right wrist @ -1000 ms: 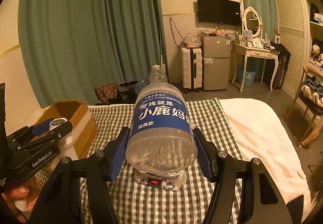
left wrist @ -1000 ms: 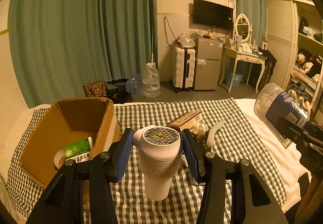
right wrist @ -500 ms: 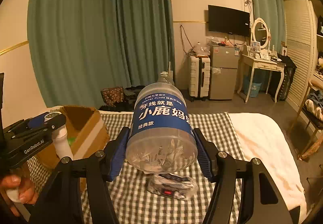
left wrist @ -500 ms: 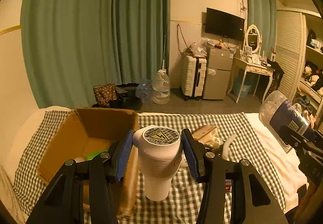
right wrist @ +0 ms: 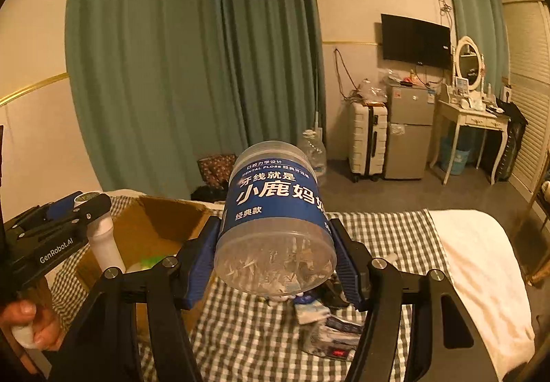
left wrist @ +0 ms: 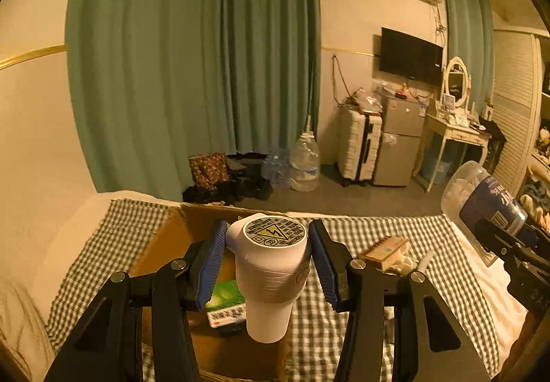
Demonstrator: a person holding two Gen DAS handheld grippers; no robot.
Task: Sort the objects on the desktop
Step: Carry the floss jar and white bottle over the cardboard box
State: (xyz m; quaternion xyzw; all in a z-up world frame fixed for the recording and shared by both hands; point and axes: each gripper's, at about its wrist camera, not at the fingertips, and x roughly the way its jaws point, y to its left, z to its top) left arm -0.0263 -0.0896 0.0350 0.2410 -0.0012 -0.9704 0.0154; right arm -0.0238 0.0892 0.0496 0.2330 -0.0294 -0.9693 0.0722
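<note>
Left gripper point(left wrist: 268, 265) clamps white device point(left wrist: 270, 273), hiding most box point(left wrist: 172, 237) contents. Right gripper point(right wrist: 275, 261) clamps floss jar point(right wrist: 275, 210); only right view shows wrapped clutter point(right wrist: 326, 327).

Left wrist view: rides my left gripper point(left wrist: 268, 265), looking forward and slightly down, close above the box point(left wrist: 165, 244). Right wrist view: rides my right gripper point(right wrist: 275, 258), same heading. Shared: box point(right wrist: 161, 224), checked cloth point(right wrist: 388, 230), curtains, far wall.
</note>
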